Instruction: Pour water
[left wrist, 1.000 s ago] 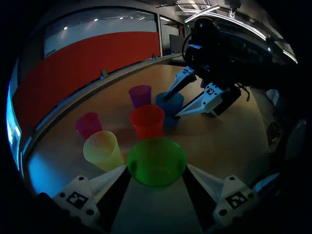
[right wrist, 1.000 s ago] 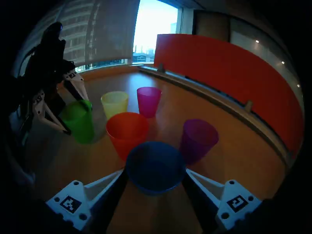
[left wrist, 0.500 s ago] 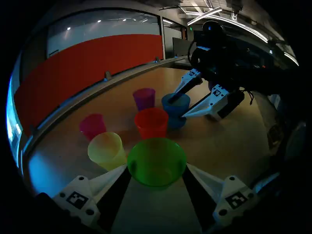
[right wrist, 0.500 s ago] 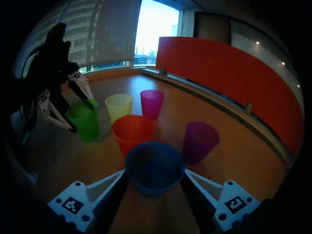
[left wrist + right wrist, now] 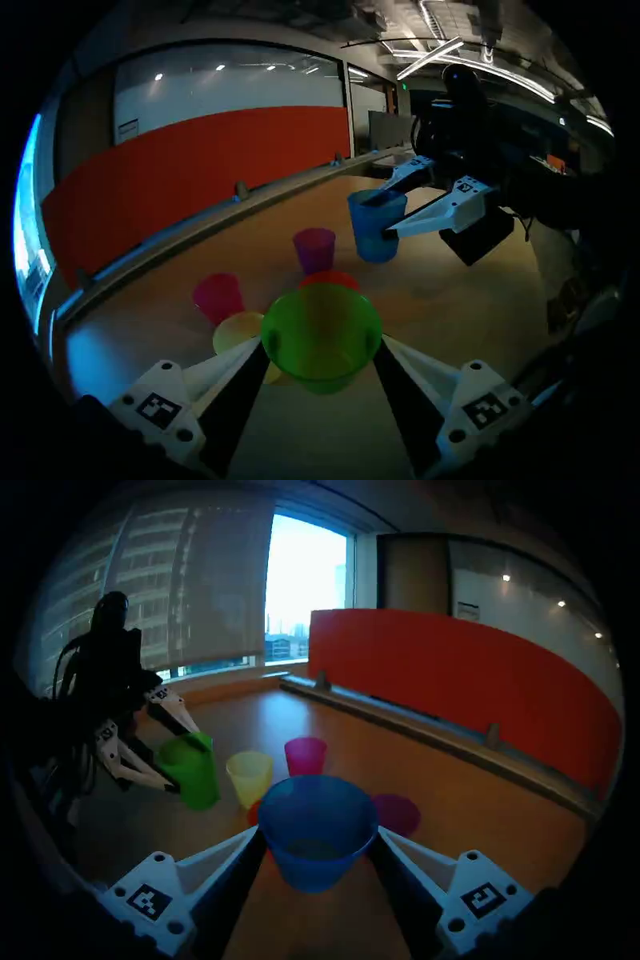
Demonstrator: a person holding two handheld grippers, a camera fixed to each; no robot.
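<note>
Blue cup [image 5: 318, 832] upright, mouth upward

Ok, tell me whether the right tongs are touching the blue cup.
Touching. The right gripper view shows the blue cup pinched between the right tongs, one on each side, both pressing against its wall.

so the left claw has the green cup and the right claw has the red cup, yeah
Not quite. The right claw grips the blue cup, not the red one, as the right gripper view shows. The red cup stands on the table, held by neither claw. The left claw does have the green cup.
</note>
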